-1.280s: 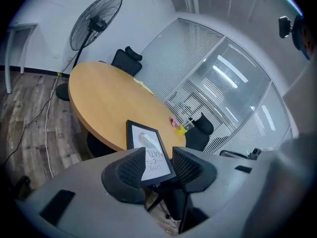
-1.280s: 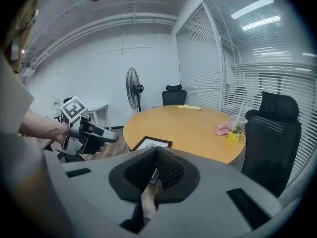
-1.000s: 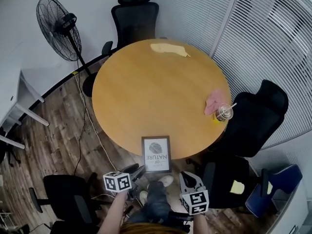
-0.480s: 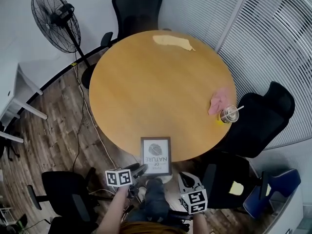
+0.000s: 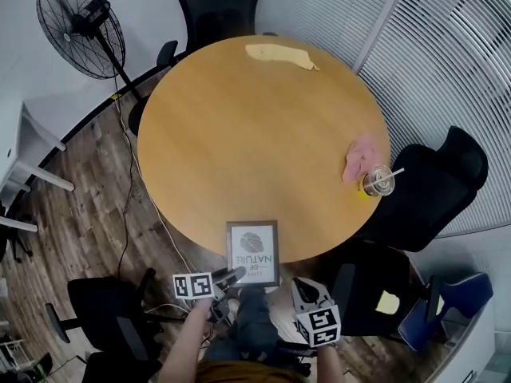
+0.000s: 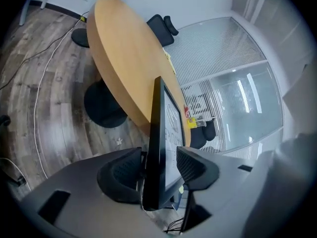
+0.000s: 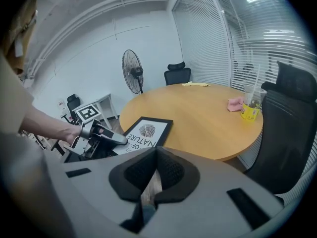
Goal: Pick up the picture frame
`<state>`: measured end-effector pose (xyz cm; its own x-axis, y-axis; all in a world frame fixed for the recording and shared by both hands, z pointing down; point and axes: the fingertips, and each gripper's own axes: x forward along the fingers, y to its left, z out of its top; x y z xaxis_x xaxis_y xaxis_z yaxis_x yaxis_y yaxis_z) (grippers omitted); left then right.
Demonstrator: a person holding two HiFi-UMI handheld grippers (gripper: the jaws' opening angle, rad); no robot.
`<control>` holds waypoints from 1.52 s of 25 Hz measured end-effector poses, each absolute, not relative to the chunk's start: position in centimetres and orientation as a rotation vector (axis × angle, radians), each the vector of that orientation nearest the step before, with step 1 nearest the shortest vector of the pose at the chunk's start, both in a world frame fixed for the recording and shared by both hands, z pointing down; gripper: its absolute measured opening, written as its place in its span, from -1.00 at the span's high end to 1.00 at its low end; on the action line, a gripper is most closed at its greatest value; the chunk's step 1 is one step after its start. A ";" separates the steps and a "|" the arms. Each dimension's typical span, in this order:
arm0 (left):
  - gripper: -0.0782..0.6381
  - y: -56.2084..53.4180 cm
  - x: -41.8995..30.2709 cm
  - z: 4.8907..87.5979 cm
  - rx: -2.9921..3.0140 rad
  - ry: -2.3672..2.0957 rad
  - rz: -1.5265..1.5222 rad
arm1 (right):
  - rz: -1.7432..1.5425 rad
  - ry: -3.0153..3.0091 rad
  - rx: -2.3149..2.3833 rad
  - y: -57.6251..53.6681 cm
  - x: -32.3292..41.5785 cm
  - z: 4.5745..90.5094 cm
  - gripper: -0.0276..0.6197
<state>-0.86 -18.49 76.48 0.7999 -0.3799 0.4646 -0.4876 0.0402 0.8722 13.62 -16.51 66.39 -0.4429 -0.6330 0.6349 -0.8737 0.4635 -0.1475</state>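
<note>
Standing at the table's [image 5: 239, 134] right rim was a cup [image 5: 378, 182] with a straw; its contents could not be read. The frame [image 5: 253, 252] lay flat at the near edge, overhanging it. The left gripper [image 5: 231, 276] reached in from the near left. Its jaws were wide and opening, with the frame's near edge between them, unclamped. The right gripper [image 7: 156, 173] hung off the near rim, jaws together, empty. Open tabletop lay beyond the frame.

I see a round wooden table [image 5: 263, 134] mid-frame, a pink cloth [image 5: 361, 155] just beside a straw cup [image 5: 378, 182] at its right edge, a pedestal fan [image 5: 76, 26] upper left, and a black chair [image 5: 217, 2] at top.
</note>
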 end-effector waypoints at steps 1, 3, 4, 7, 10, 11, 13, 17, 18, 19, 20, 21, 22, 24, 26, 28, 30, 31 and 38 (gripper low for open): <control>0.12 -18.4 -0.6 76.5 1.569 -0.698 0.095 | 0.641 -2.213 1.249 -16.6 13.6 66.4 0.88; 0.12 -18.2 -0.3 76.6 1.563 -0.675 0.090 | 0.638 -2.211 1.250 -16.7 13.6 66.3 0.88; 0.13 -18.2 -0.2 76.6 1.556 -0.670 0.082 | 0.637 -2.211 1.251 -16.8 13.6 66.3 0.88; 0.23 -18.4 -0.1 76.9 1.526 -0.665 0.045 | 0.640 -2.205 1.250 -16.9 13.8 66.5 0.88; 0.31 -18.6 0.1 76.7 1.522 -0.646 0.016 | 0.637 -2.200 1.253 -16.8 13.9 66.6 0.88; 0.37 -18.6 0.2 76.5 1.524 -0.638 0.007 | 0.638 -2.198 1.255 -16.9 13.9 66.6 0.88; 0.44 -18.7 0.4 76.3 1.520 -0.620 -0.013 | 0.642 -2.195 1.256 -16.8 14.0 66.7 0.88; 0.52 -18.5 0.5 75.9 1.509 -0.581 -0.050 | 0.630 -2.201 1.261 -17.0 14.0 66.3 0.88; 0.53 -18.5 0.5 75.7 1.513 -0.581 -0.053 | 0.625 -2.204 1.265 -17.1 14.0 66.1 0.88; 0.54 -18.6 0.5 75.6 1.515 -0.582 -0.059 | 0.620 -2.206 1.270 -17.2 14.0 65.9 0.88; 0.56 -18.6 0.6 75.4 1.514 -0.581 -0.069 | 0.617 -2.207 1.272 -17.2 14.0 65.8 0.88; 0.58 -18.6 0.7 75.2 1.513 -0.577 -0.081 | 0.616 -2.207 1.274 -17.2 14.0 65.7 0.88; 0.60 -18.6 0.8 75.0 1.513 -0.570 -0.095 | 0.615 -2.208 1.275 -17.1 14.1 65.7 0.88; 0.63 -18.7 1.1 74.4 1.519 -0.552 -0.121 | 0.614 -2.207 1.278 -17.0 14.1 65.6 0.88; 0.67 -18.8 1.3 73.9 1.529 -0.537 -0.142 | 0.610 -2.209 1.282 -16.8 13.9 65.2 0.88; 0.68 -18.8 1.4 73.4 1.535 -0.530 -0.154 | 0.605 -2.209 1.286 -16.6 13.8 65.0 0.88; 0.69 -19.0 1.4 73.1 1.542 -0.530 -0.158 | 0.603 -2.209 1.291 -16.3 13.8 65.0 0.88; 0.69 -19.0 1.3 73.1 1.547 -0.537 -0.154 | 0.602 -2.212 1.295 -16.2 13.8 65.0 0.88; 0.69 -18.9 1.0 72.0 1.511 -0.525 -0.228 | 0.582 -2.220 1.314 -16.0 13.5 63.6 0.88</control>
